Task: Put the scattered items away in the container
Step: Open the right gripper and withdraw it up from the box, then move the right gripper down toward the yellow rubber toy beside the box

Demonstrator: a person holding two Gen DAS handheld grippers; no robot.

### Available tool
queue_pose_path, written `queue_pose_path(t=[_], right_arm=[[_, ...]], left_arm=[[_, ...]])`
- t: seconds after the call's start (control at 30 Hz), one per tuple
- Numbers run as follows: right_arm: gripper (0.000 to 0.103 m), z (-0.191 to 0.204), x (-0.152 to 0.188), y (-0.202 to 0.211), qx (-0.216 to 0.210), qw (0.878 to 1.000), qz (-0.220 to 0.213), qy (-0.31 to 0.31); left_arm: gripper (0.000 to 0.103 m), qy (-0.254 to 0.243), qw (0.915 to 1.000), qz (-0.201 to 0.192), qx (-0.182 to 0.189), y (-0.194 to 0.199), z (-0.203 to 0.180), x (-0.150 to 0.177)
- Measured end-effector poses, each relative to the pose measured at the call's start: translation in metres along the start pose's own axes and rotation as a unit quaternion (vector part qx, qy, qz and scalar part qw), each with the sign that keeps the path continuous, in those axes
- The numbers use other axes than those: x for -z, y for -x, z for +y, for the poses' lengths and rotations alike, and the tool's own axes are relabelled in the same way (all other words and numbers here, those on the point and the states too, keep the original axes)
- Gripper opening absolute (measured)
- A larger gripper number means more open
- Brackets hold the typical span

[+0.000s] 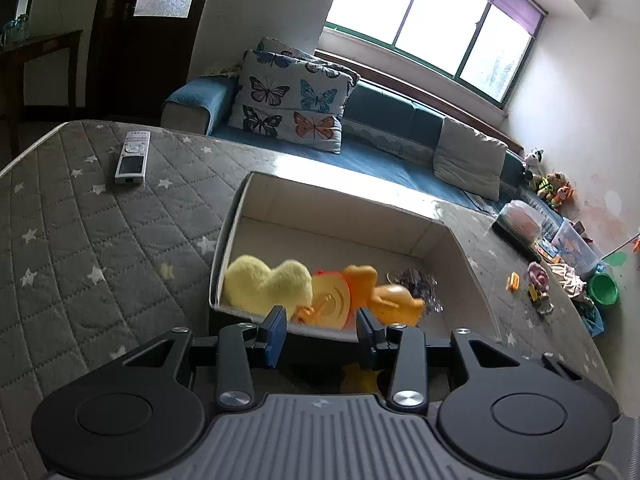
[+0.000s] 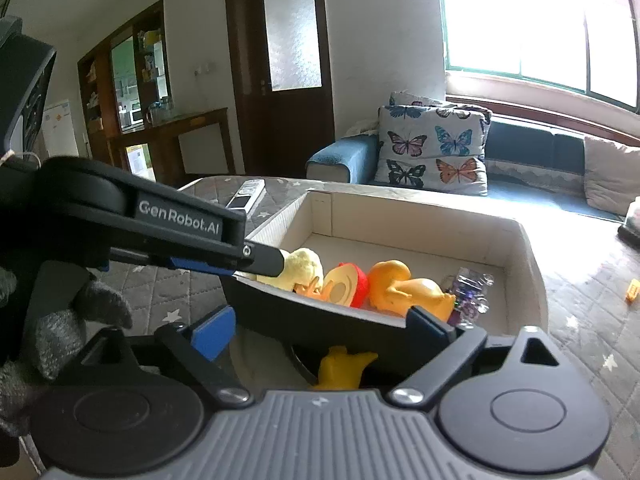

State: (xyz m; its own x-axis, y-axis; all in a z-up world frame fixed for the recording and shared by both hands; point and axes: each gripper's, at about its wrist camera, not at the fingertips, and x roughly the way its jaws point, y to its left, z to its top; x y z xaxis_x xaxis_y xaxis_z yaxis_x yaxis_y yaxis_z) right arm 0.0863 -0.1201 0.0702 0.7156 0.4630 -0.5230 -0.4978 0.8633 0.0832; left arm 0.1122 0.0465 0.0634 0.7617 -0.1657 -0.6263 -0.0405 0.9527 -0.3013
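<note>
Container: the white open cardboard box (image 1: 452, 248) sits on the grey quilted mattress with white stars (image 1: 80, 220), right in front of both grippers.
Already inside: we see a pale yellow plush toy (image 1: 266, 286), a round red and cream plastic toy (image 1: 332, 304), an orange rubber duck (image 1: 384, 292) and a crinkled shiny wrapper (image 1: 420, 284) lying on the box floor.
Left gripper (image 1: 322, 330): our jaws stand partly open at the near wall of the box, with nothing pressed between the pads.
Right gripper (image 2: 324, 332): our jaws are wide apart and empty.
Below the grippers: a small yellow toy (image 2: 344, 368) shows under the right gripper, outside the near wall; whether it rests on the mattress we cannot tell.
Step in hand: we judge that one item is just delivered and both hands are free.
Still scattered: a white remote control (image 1: 132, 156) lies well apart on the left, and small toy pieces (image 1: 536, 292) lie to the right.
Next move: we think a gripper must go to one scattered item, keep its jaws wide, and close on it firmly.
</note>
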Motion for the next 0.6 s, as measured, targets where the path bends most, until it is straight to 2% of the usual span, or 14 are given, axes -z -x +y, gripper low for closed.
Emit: queue_pose_path(t=[0.17, 0.6], right_arm=[[0.102, 0.001, 0.013, 0.013, 0.013, 1.0, -0.003, -0.001], [0.098, -0.001, 0.046, 0.02, 0.023, 0.999, 0.032, -0.026]], left_arm=[[0.041, -0.023, 0.9996, 0.005, -0.013, 0.004, -0.007, 0.013], [0.041, -0.064, 0.9968, 0.031, -0.037, -0.003, -0.018, 0.042]])
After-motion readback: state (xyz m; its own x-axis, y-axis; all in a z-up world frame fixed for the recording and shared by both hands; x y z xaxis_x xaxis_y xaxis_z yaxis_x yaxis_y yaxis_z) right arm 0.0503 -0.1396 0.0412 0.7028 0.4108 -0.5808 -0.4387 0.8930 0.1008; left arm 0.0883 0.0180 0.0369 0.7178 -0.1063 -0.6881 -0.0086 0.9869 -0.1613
